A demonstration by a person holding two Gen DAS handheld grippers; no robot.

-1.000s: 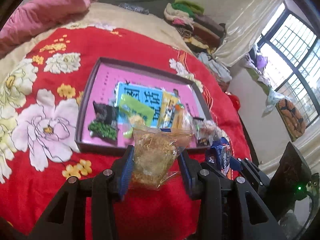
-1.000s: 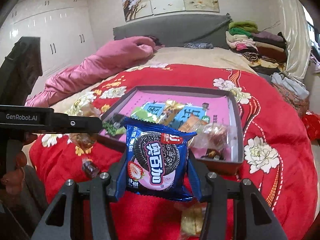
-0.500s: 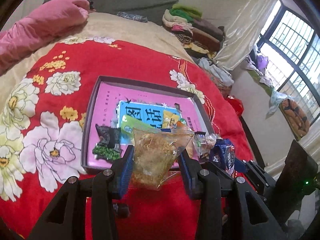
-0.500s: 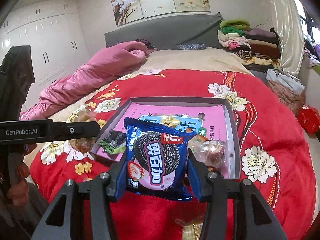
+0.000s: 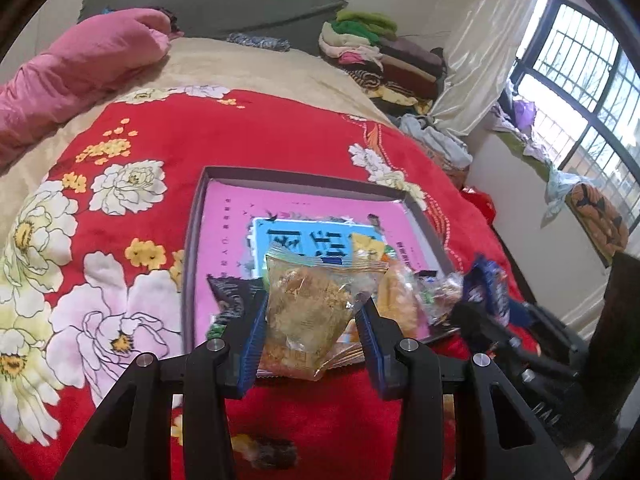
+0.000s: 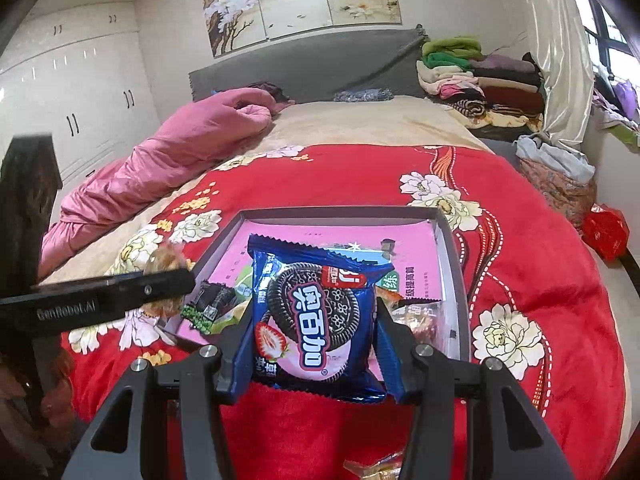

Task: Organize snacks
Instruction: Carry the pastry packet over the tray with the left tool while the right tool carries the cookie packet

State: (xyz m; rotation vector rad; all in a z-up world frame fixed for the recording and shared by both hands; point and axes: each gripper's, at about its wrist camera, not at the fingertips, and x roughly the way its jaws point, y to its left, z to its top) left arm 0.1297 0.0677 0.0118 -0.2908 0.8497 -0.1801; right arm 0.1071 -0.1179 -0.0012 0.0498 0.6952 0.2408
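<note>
Both claws grip snacks: left claw (image 5: 311, 322) a clear bag (image 5: 316, 308), right claw (image 6: 314, 338) an Oreo pack (image 6: 316, 312); the tray (image 6: 452, 264) lies just ahead.

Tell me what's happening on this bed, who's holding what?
A person with a handheld gripper in each hand is sorting snacks into a shallow box on the red floral blanket. The left gripper is shut on a clear bag of golden crumbly snack; the right gripper is shut on a blue cookie packet. Both are held at the box's near edge, not yet released. Several snacks already lie inside.
</note>
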